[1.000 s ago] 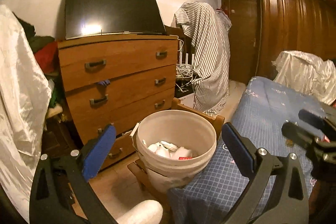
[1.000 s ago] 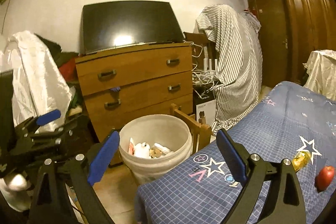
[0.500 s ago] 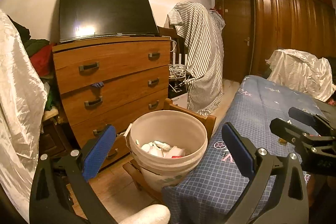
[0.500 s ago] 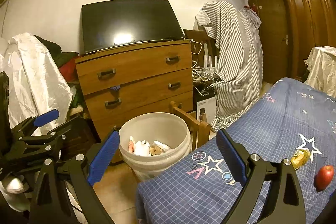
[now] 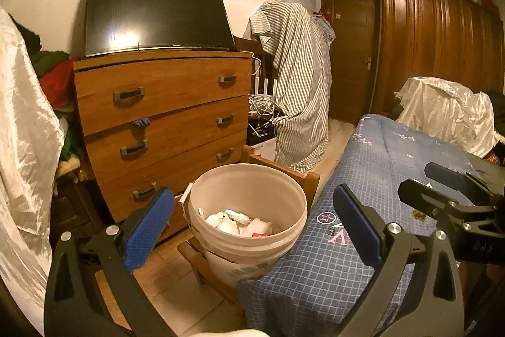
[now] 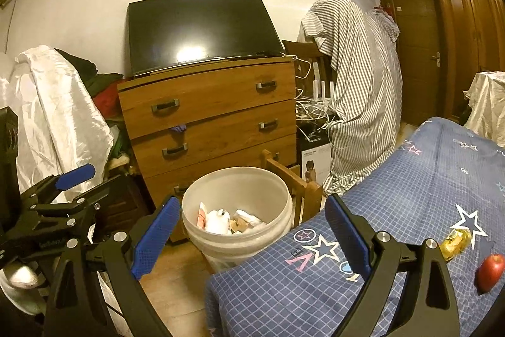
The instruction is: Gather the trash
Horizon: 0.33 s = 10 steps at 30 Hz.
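Observation:
A white bucket (image 5: 284,198) holding crumpled trash stands on a low wooden chair beside the bed; it also shows in the right wrist view (image 6: 189,220). My left gripper (image 5: 252,220) is open and empty, in front of the bucket. My right gripper (image 6: 252,229) is open and empty, over the bucket and the bed corner. A yellow wrapper (image 6: 456,243) and a red apple (image 6: 490,271) lie on the blue star-print bedspread (image 6: 394,204) to the right. The right gripper shows at the right edge of the left wrist view (image 5: 454,198), and the left gripper at the left of the right wrist view (image 6: 63,195).
A wooden dresser (image 5: 164,116) with a dark TV (image 5: 154,11) stands behind the bucket. A striped cloth (image 5: 300,84) hangs over a chair by tangled cables. White sheeting (image 5: 22,131) hangs at the left. A wardrobe (image 5: 442,37) and door stand at the right.
Both grippers have drawn back and swung slightly right, so the bucket sits a little farther off. Both stay open and empty.

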Tool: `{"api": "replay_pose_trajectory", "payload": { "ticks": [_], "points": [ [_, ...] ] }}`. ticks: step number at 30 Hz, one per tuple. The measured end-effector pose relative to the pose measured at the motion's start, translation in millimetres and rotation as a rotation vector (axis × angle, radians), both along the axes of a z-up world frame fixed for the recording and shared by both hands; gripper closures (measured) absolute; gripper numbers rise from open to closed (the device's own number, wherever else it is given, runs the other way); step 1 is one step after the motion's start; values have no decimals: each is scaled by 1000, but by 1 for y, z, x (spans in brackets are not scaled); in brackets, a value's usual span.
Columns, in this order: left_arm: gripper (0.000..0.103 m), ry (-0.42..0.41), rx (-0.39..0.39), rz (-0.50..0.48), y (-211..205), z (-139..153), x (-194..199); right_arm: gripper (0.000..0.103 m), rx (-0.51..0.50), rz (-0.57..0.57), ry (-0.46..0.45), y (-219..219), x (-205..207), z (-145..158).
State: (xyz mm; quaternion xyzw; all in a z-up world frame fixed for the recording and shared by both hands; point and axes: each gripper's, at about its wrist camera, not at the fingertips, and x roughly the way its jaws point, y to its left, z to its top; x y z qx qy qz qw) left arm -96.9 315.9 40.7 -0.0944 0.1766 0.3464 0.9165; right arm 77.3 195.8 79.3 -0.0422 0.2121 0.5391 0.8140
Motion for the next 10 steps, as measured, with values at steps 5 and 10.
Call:
{"api": "replay_pose_trajectory", "payload": {
  "ticks": [5, 10],
  "points": [
    [6, 5, -18, 12, 4, -3, 0, 10, -8, 2, -1, -1, 0, -2],
    [6, 14, -18, 12, 4, -4, 1, 10, -17, 8, -5, -1, -1, -4]
  ]
}}
